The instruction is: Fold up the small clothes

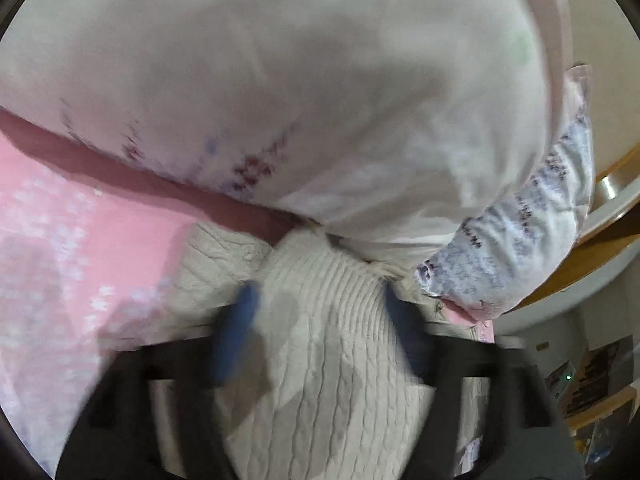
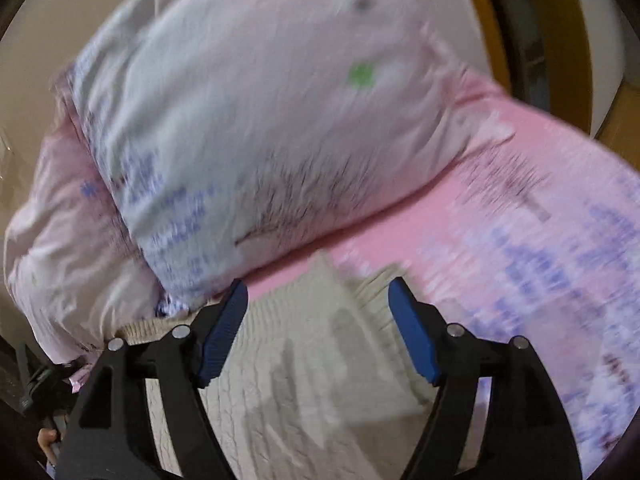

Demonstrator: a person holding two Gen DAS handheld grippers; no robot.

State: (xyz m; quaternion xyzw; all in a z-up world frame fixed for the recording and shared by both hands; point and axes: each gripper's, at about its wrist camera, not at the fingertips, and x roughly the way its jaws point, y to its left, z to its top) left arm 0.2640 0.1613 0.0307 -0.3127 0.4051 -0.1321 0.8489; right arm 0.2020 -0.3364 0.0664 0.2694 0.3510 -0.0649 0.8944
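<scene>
A cream cable-knit sweater (image 1: 320, 340) lies on a pink patterned bedsheet (image 1: 80, 220). In the left wrist view my left gripper (image 1: 320, 300) is open, its blue fingers (image 1: 236, 332) spread on either side of a raised ribbed part of the sweater. The view is blurred. In the right wrist view my right gripper (image 2: 318, 300) is open above the same sweater (image 2: 312, 380), its blue pads (image 2: 222, 332) apart with nothing between them. The sweater lies flat under it.
A large white pillow with purple print (image 1: 280, 100) lies right behind the sweater, also in the right wrist view (image 2: 260, 120). A wooden bed frame (image 1: 592, 260) and a shelf with clutter (image 1: 592, 380) are at the right. The pink sheet (image 2: 520, 240) extends to the right.
</scene>
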